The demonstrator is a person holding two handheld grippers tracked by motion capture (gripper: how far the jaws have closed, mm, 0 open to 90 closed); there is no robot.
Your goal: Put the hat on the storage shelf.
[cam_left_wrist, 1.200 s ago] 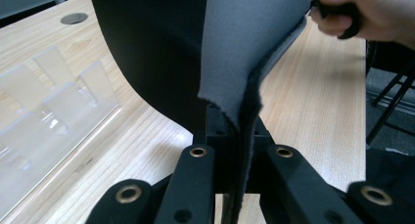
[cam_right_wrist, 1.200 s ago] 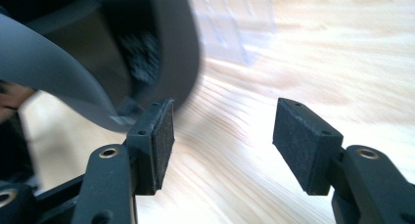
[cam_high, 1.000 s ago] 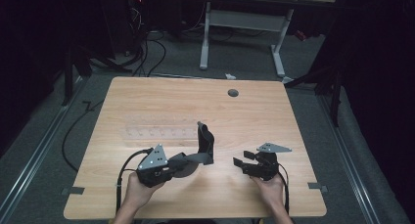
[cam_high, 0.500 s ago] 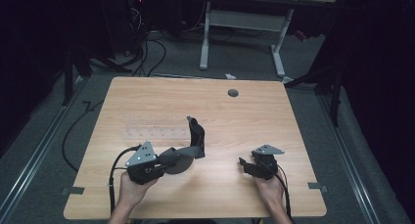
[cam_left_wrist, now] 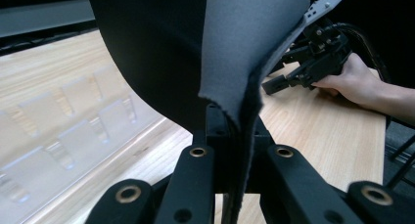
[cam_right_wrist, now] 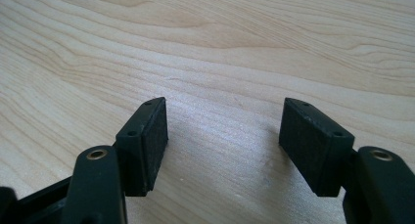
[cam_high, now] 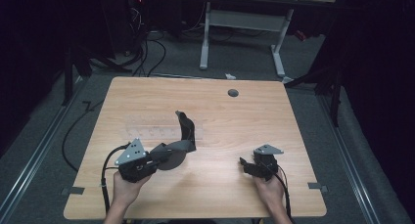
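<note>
On the near left of the table point(cam_high: 147, 97), the left hand point(cam_high: 125, 190) is seen coming in from the bottom edge of the high view, wrapped around the body of the left gripper point(cam_high: 157, 157), which is pointed level toward the right and slightly away from the person. Its jaws are closed tight on a dark grey cloth point(cam_high: 178, 145); in the left gripper view the cloth point(cam_left_wrist: 195, 53) is pinched at a fold right between the two jaws and spreads up and out from them, a lighter grey face turned to the right and a black face to the left. In the high view the cloth is held off the wood at the gripper's tip, with one end curling upward beyond it. A clear ridged tray point(cam_high: 151, 132) lies flat on the table just behind the left gripper, and is seen at the left of the left gripper view point(cam_left_wrist: 58, 131). On the near right, the right hand point(cam_high: 268, 187) is held low at the table edge with the right gripper point(cam_high: 247, 166) pointed left toward the cloth but well apart from it. Its jaws have just been opening and are spread wide, with nothing but bare wood seen between the pads point(cam_right_wrist: 154, 136).
</note>
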